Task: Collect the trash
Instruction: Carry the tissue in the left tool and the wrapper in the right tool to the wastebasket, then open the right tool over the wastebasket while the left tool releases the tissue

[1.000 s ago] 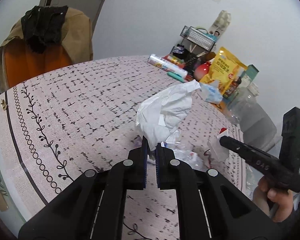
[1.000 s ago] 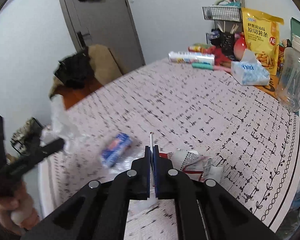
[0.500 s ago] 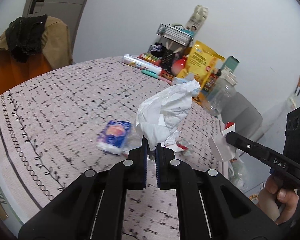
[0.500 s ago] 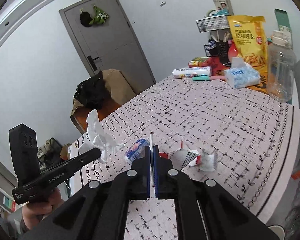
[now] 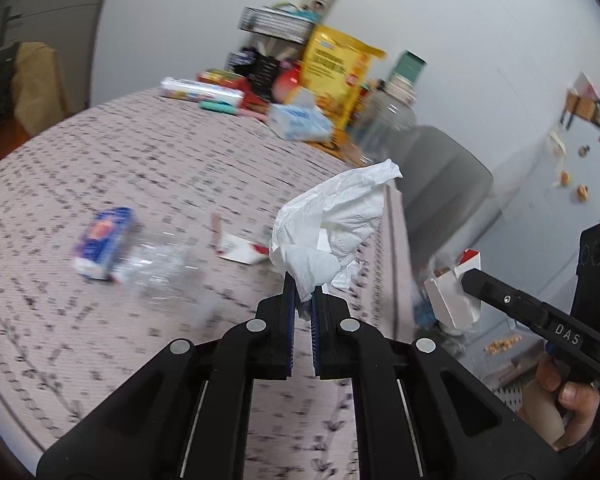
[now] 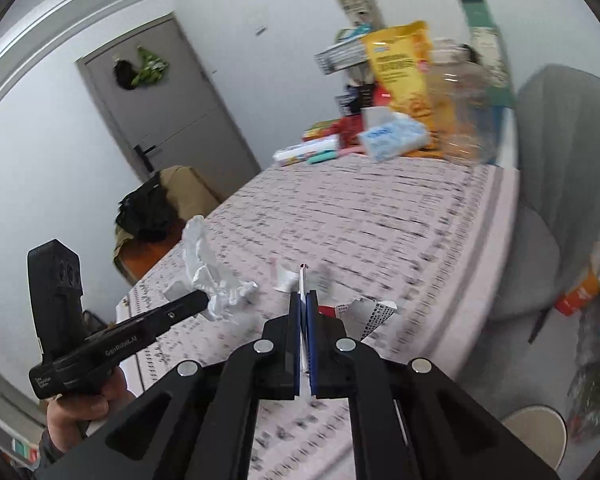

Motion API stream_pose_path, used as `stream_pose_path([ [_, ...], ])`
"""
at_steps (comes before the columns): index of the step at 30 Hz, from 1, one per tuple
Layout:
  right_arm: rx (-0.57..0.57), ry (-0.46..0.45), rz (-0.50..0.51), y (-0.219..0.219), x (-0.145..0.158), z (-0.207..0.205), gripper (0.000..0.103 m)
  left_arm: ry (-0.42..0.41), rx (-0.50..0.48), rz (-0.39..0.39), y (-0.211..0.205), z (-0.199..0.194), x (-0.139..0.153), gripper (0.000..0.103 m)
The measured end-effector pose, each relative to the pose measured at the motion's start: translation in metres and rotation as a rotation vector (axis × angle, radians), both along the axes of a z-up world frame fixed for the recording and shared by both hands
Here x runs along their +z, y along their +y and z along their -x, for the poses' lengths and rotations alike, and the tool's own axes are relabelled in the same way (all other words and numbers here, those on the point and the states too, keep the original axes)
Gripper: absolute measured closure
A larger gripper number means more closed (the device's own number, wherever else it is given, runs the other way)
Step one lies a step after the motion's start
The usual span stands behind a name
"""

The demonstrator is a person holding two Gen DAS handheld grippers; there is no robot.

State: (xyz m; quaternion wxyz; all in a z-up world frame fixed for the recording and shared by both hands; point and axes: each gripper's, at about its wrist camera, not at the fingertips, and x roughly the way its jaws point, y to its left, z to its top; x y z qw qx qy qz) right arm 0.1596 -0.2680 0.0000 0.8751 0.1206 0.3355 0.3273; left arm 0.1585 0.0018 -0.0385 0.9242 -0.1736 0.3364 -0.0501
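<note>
My left gripper (image 5: 302, 292) is shut on a crumpled white tissue (image 5: 332, 228) and holds it above the table's right edge; it also shows in the right wrist view (image 6: 216, 280). My right gripper (image 6: 303, 300) is shut on a white and red paper carton scrap (image 6: 302, 280), seen in the left wrist view (image 5: 454, 292) off the table's edge. On the pink patterned tablecloth (image 5: 140, 160) lie a blue snack wrapper (image 5: 102, 242), a crushed clear plastic bottle (image 5: 160, 268) and a torn red and white paper piece (image 5: 240, 248).
At the table's far end stand a yellow snack bag (image 5: 336, 68), a tissue pack (image 5: 298, 120), a clear jar (image 5: 384, 120) and a wire rack (image 5: 276, 26). A grey chair (image 6: 556, 184) stands by the table. A beige bin rim (image 6: 534, 432) shows on the floor.
Both grippers have swung to the right, toward the table's edge, with the tissue and the carton scrap held. The views are blurred from the motion.
</note>
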Motion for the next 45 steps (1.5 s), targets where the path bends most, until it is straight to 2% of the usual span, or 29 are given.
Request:
stream_pose_path([
  [5,-0.109,0.038,-0.012,-0.057,-0.021,0.007,0.099,0.018,-0.084,-0.016,-0.043,-0.011,-0.004,0.096],
  [12,-0.214,0.107,-0.011,-0.115,-0.057,0.013,0.099,0.055,-0.191,-0.039,-0.104,-0.026,-0.016,0.096],
  [33,-0.444,0.292,-0.069,-0.232,-0.172,0.010,0.095,0.219,-0.415,-0.135,-0.242,-0.061,-0.077,0.096],
  [35,-0.449,0.314,-0.083,-0.240,-0.183,0.009,0.087,0.235,-0.429,-0.143,-0.251,-0.064,-0.084,0.096],
  [36,-0.458,0.328,-0.092,-0.246,-0.190,0.009,0.073,0.244,-0.436,-0.146,-0.255,-0.065,-0.088,0.096],
  [37,-0.471,0.334,-0.098,-0.250,-0.195,0.009,0.052,0.255,-0.445,-0.150,-0.260,-0.066,-0.092,0.096],
  [38,-0.496,0.336,-0.102,-0.256,-0.199,0.011,0.047,0.264,-0.453,-0.153,-0.265,-0.067,-0.096,0.096],
  [45,-0.556,0.356,-0.116,-0.290,-0.215,0.024,0.046,0.324,-0.520,-0.174,-0.305,-0.070,-0.123,0.096],
])
